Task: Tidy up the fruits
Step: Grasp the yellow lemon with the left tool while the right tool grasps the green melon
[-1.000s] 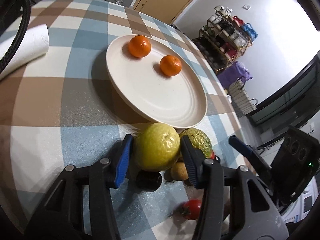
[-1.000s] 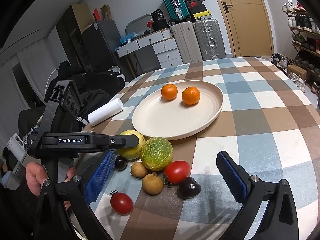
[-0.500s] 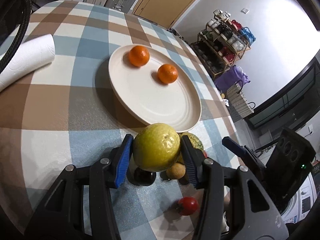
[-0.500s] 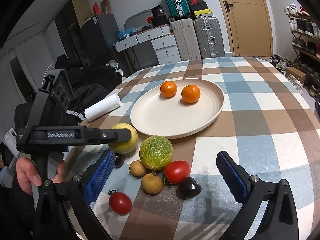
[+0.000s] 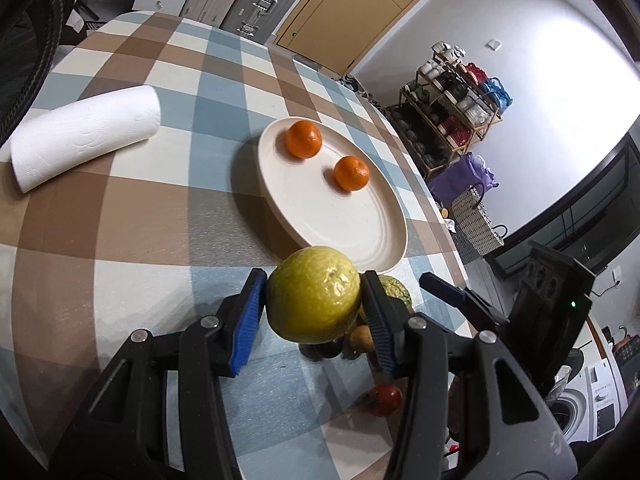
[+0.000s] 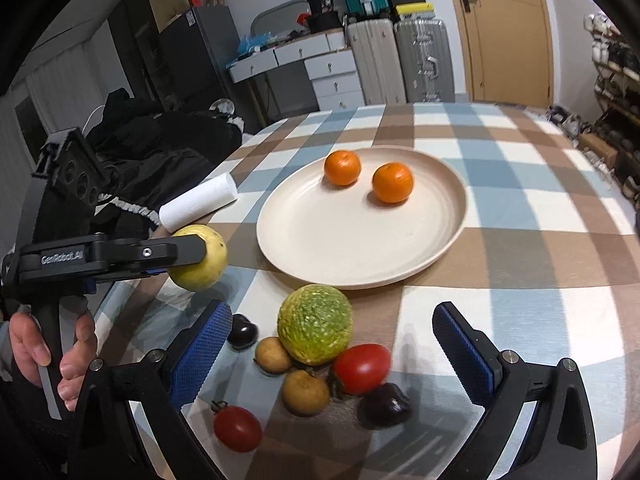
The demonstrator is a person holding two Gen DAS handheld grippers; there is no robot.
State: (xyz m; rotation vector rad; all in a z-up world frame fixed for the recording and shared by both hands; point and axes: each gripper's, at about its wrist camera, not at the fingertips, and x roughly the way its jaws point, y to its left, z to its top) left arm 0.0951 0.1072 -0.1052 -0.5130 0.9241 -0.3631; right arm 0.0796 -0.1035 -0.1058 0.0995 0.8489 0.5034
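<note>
My left tongs (image 5: 314, 312) grip the yellow fruit (image 5: 313, 294), lifted off the table (image 5: 120, 216) near the plate (image 5: 360, 236). Right tongs (image 6: 332, 354) wide open, empty.

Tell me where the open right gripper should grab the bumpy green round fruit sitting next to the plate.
Grip the bumpy green round fruit across its widest middle, coming from above. The small tan fruit and the red tomato crowd its near side low down, so a low approach would likely bump them; its upper half is clear. The right gripper looks open wide enough.
</note>
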